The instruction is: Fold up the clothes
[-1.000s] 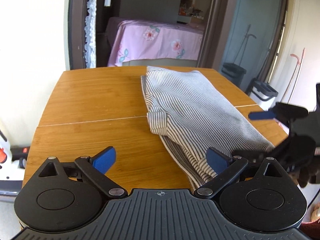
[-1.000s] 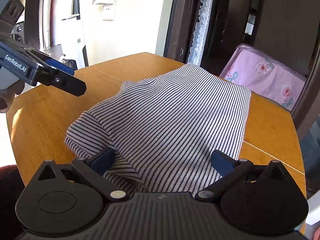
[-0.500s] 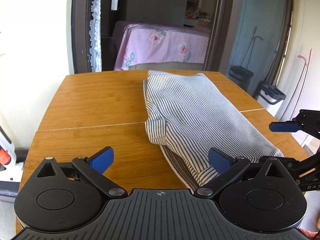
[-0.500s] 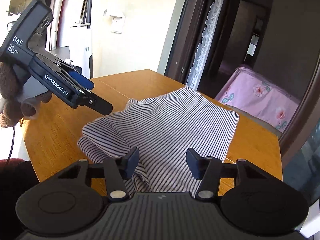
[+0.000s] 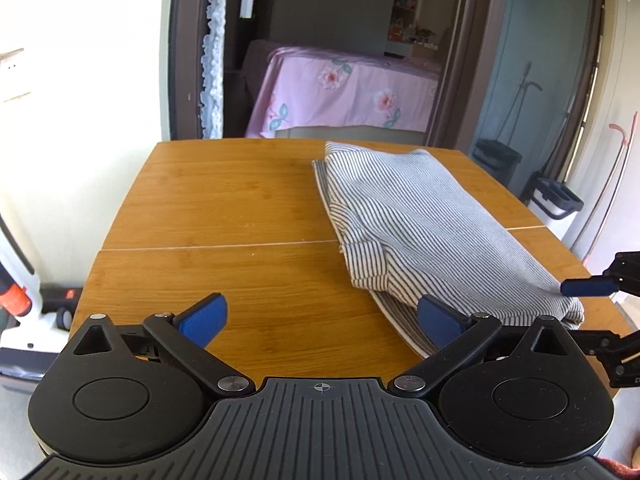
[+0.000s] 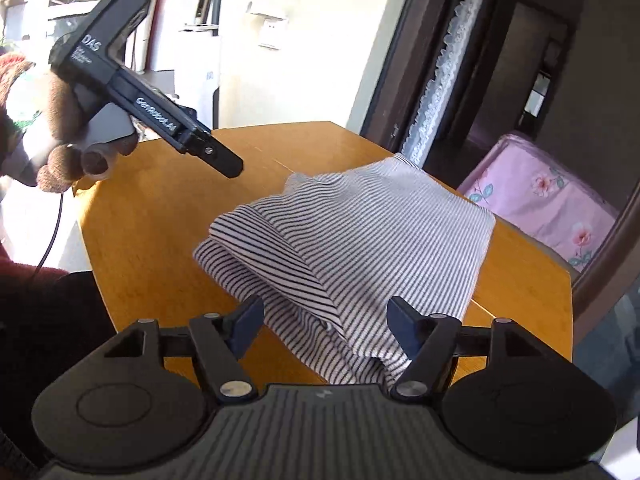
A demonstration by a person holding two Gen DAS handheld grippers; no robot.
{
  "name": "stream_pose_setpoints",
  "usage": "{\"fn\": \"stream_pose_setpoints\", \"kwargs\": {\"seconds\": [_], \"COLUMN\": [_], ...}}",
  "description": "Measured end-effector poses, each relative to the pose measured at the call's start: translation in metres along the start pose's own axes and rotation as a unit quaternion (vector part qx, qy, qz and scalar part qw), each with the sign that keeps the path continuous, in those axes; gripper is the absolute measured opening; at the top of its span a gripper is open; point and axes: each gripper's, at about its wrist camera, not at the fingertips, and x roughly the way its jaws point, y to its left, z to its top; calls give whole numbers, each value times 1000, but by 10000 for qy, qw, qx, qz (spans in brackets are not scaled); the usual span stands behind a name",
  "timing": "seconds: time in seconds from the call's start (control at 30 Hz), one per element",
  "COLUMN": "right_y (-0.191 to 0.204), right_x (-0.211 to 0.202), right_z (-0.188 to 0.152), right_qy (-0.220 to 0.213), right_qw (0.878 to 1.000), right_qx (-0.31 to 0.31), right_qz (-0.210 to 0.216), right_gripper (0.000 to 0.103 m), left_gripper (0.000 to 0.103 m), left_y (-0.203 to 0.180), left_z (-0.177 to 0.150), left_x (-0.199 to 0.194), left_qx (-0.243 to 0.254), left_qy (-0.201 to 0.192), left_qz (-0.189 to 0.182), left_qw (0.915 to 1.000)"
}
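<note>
A folded black-and-white striped garment (image 5: 416,224) lies on the right half of the wooden table (image 5: 224,208); it also shows in the right wrist view (image 6: 360,248). My left gripper (image 5: 320,316) is open and empty above the table's near edge, left of the garment's near corner. My right gripper (image 6: 326,322) is open, its blue pads either side of the garment's near end, above it. The left gripper's body (image 6: 132,104) shows in the right wrist view, held by a gloved hand over the table's left side.
Beyond the table's far edge is a doorway with a pink floral bed (image 5: 344,96). Bins (image 5: 496,160) and a mop stand at the right of the table. A white appliance (image 5: 20,320) sits on the floor at the left.
Both grippers have pulled back and risen from the garment. The right gripper narrowed half a second ago and has opened wider again. The garment lies still.
</note>
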Motion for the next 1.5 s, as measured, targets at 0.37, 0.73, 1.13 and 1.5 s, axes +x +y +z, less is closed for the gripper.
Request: {"fn": "stream_pose_setpoints", "kwargs": {"seconds": [0.37,0.73,1.13,1.5], "right_y": [-8,-46,10,-19], "right_x": [42,37,51,62], "right_z": [13,9,-1,15], "right_qy": [44,-16,87,270], "right_qw": [9991,9796,9942,9926], "right_qx": [400,1893,-490,-740], "right_qz": [146,673,-959,-924], "right_gripper": [50,53,77,31], "left_gripper": [103,103,103,103], "left_y": [-20,-70,-60,-28], "left_z": [-8,-28,0,16], "left_x": [-16,15,38,9], "left_qx": [723,2066,972,210], "left_qy": [-182,42,102,-145], "left_qz": [-612,-758,-705,-1204], "left_qw": [9953,9755,9927,9924]}}
